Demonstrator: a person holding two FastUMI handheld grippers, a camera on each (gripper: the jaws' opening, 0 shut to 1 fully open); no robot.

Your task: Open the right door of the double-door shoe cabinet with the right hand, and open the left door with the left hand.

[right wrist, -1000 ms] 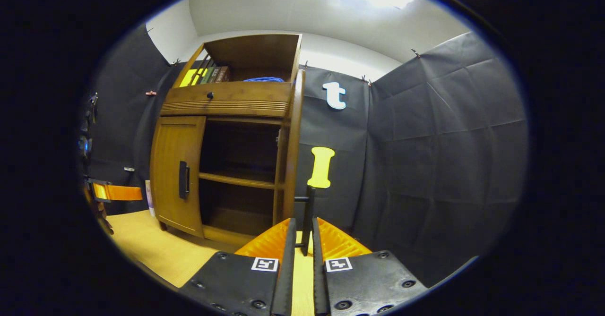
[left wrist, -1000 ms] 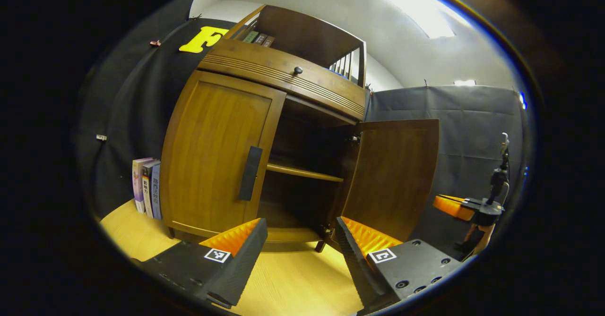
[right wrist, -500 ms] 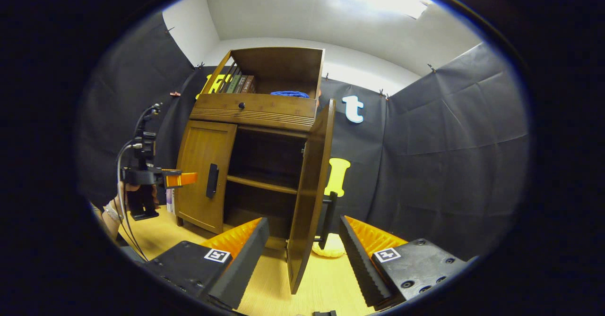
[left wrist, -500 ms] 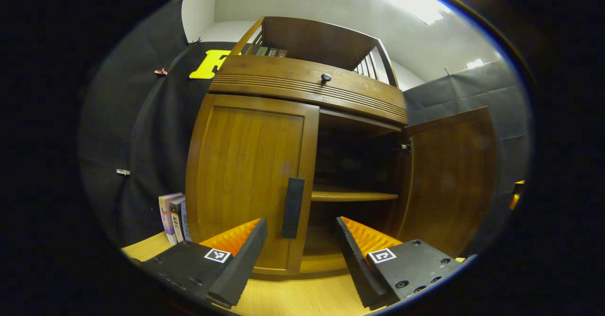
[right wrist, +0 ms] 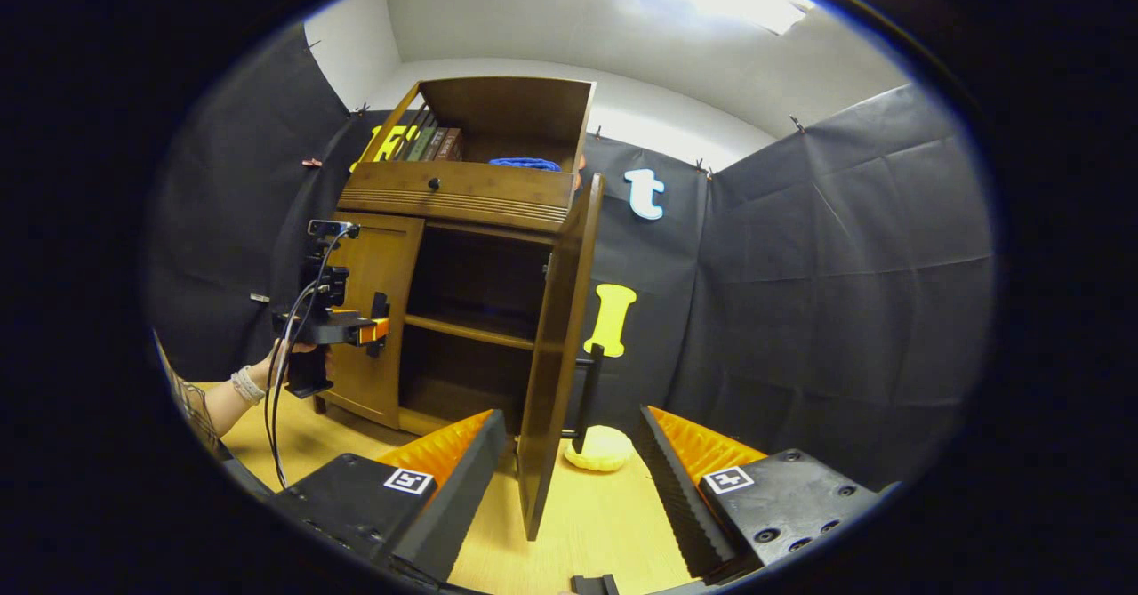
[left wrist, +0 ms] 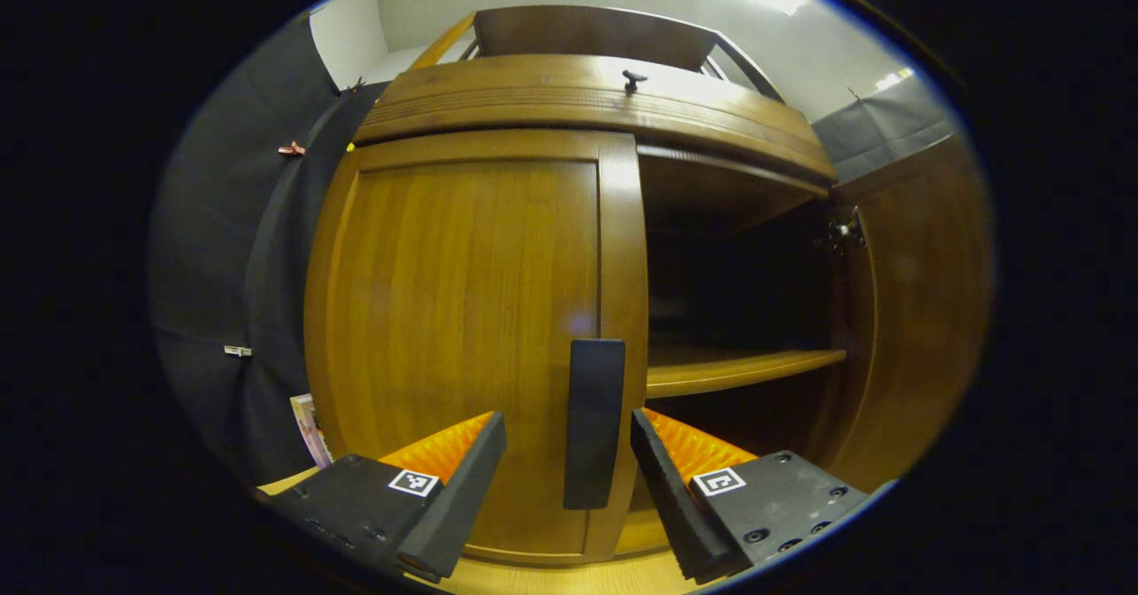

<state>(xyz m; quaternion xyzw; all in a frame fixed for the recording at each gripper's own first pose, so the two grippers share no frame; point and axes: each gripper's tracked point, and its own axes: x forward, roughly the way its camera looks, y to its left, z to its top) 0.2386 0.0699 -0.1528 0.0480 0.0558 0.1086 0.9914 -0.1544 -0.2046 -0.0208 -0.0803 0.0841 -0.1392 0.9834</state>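
Dark handle (left wrist: pixel 594 422) of the left door (left wrist: pixel 462 310) stands between the left gripper's (left wrist: pixel 567 479) spread fingers, not gripped; fingers wide open, holding nothing. Door closed, flush with the shoe cabinet (left wrist: pixel 587 106) front. Beyond, the right compartment is open, a bare shelf (left wrist: pixel 742 368) inside.

Right gripper view: right gripper (right wrist: pixel 569 479) fingers wide apart, empty, set to either side of the right door's (right wrist: pixel 556 355) near edge without touching. Right door swung fully out, edge-on; its handle (right wrist: pixel 587 399) on the far face. A pale round object (right wrist: pixel 600 448) lies on the floor just behind. Farther left, a hand (right wrist: pixel 298 359) holds the left gripper at the left door's handle.
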